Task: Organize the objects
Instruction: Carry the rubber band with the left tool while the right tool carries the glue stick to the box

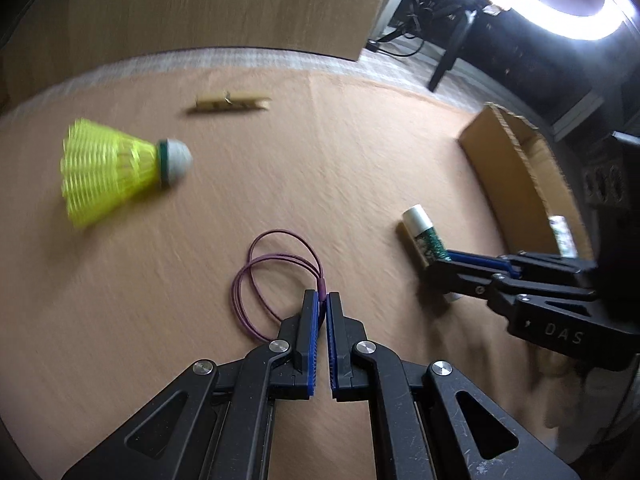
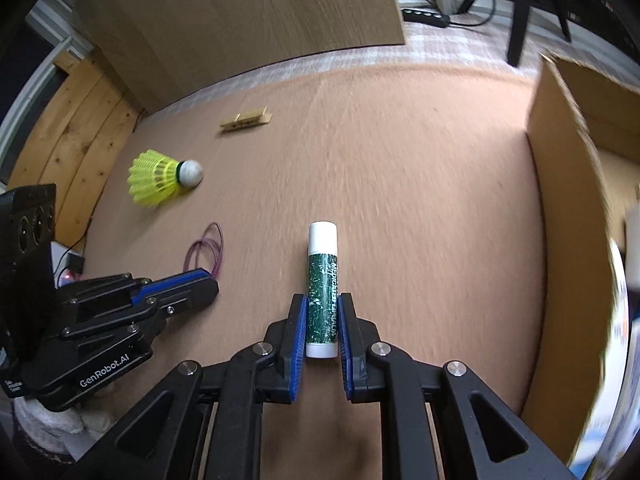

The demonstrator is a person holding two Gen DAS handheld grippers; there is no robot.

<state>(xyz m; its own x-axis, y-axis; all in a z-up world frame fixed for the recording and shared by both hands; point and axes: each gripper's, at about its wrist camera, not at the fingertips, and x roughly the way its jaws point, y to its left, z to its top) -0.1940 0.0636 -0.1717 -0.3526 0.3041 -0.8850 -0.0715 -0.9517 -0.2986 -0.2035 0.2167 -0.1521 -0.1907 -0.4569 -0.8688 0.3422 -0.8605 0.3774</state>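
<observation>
My left gripper (image 1: 324, 294) is shut on a purple hair tie (image 1: 276, 280) whose loops lie on the tan mat; it also shows in the right wrist view (image 2: 204, 248), with the left gripper (image 2: 208, 280) beside it. My right gripper (image 2: 322, 300) is shut on a green-and-white lip balm tube (image 2: 322, 280), which points forward between the pads. In the left wrist view the tube (image 1: 424, 236) and the right gripper (image 1: 440, 268) are at the right. A yellow shuttlecock (image 1: 116, 168) (image 2: 162, 180) and a wooden clothespin (image 1: 230, 102) (image 2: 246, 120) lie farther off.
An open cardboard box (image 1: 516, 176) (image 2: 568, 208) stands at the right edge of the mat. A wooden panel (image 2: 240, 20) stands behind the mat. Wooden planks (image 2: 68, 132) are at the left. A ring light (image 1: 560, 8) glares at top right.
</observation>
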